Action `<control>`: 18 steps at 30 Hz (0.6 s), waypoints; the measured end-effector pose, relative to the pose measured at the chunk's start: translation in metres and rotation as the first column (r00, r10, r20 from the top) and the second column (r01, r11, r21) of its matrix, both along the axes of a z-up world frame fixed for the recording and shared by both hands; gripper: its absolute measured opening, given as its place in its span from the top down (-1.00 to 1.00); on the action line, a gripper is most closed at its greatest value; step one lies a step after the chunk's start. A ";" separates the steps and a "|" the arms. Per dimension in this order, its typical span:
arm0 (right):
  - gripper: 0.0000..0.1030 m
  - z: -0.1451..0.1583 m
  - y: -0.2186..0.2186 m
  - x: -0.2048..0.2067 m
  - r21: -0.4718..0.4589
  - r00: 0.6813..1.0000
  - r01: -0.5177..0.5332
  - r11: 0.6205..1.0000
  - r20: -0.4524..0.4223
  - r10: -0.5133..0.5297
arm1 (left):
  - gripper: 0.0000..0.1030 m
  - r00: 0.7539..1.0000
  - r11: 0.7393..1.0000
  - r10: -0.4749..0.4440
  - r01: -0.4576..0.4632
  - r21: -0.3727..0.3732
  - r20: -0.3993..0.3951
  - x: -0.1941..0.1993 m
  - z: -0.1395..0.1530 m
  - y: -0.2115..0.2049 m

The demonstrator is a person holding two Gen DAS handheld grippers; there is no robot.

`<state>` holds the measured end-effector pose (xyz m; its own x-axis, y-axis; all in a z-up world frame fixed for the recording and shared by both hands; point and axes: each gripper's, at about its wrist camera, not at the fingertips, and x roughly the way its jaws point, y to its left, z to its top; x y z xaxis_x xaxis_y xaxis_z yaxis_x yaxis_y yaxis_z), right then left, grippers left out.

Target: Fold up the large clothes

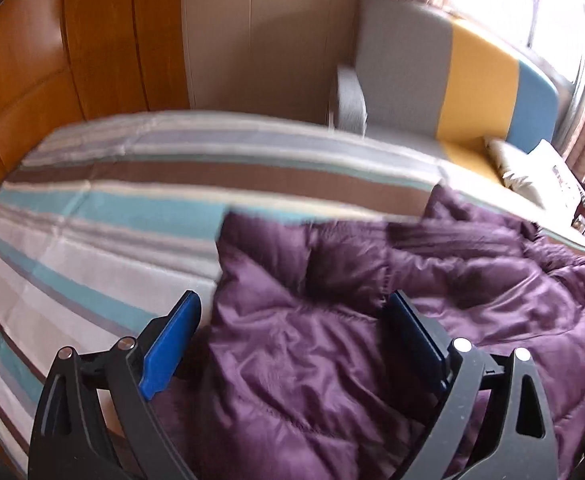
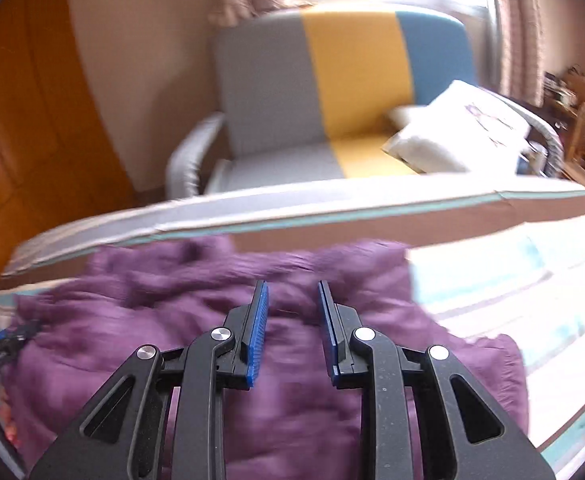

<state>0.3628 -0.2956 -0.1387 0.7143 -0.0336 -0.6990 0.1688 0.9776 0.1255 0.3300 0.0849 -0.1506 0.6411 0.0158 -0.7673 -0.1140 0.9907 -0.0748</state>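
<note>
Purple quilted jacket: lying crumpled on the striped bed, sprawling crosswise beneath both tools. Left hand-held gripper: hanging directly above the jacket's left edge, blue pads spread wide, clamping nothing. Right hand-held gripper: hovering over the jacket's middle, jaws standing narrowly apart, nothing between them. Left one judged closer to a graspable edge. Beyond the bed: striped armchair.

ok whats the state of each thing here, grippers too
jacket: purple, crumpled, unfolded on the bed
bed: striped cover, smooth
left hand-held gripper: wide open, nothing gripped
right hand-held gripper: narrowly open, empty
pillow: lying on the sofa
</note>
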 end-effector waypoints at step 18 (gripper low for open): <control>0.52 -0.022 -0.023 -0.009 0.065 0.999 0.032 0.997 -0.003 -0.032 | -0.95 1.000 0.993 0.028 -0.028 -0.113 0.000 -0.018 -0.007 0.010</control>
<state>0.3536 -0.3186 -0.1605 0.7119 -0.0109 -0.7022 0.2000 0.9616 0.1879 0.3121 0.0944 -0.1576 0.6426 -0.0531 -0.7644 -0.1413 0.9723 -0.1863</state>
